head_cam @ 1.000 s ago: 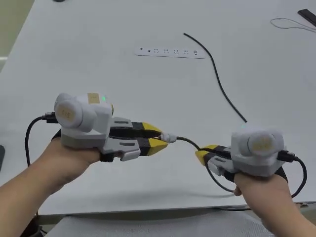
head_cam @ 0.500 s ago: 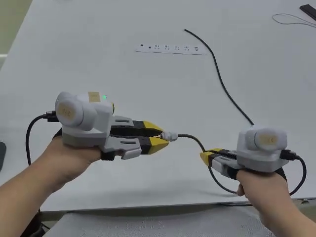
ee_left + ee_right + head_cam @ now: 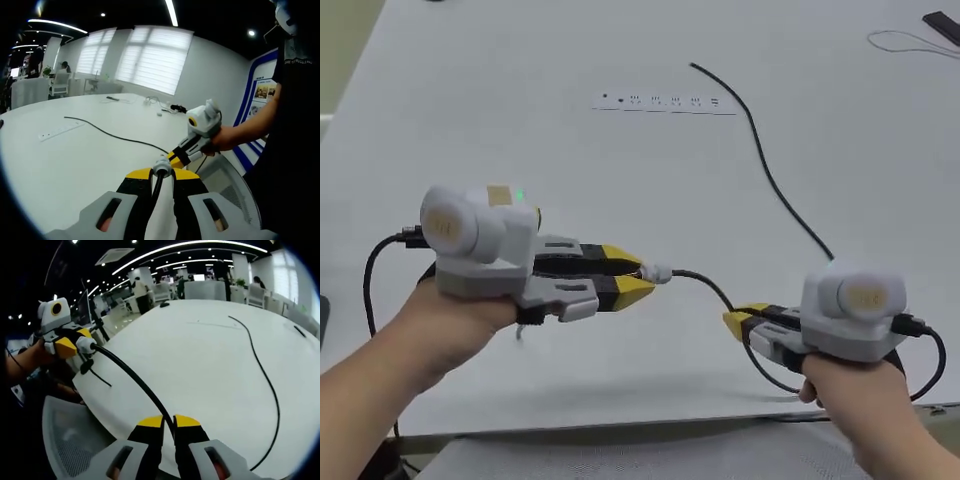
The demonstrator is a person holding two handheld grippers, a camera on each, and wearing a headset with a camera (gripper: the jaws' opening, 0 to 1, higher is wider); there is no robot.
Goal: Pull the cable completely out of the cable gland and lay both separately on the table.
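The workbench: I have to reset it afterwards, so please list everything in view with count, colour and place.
table: one, white, under everything.
power strip: one, white, flat on the far part of the table.
cable: one, black, running from near the power strip across the table to the right tool, then on to the cable gland.
cable gland: one, pale grey, at the left tool's tips, with the cable still in it.
flat object: one, dark, far right corner; too small to identify.
left tool: one, grey with yellow tips, shut on the cable gland.
right tool: one, same colours, shut on the cable.
hands: two, left hand and right hand, each holding a tool.
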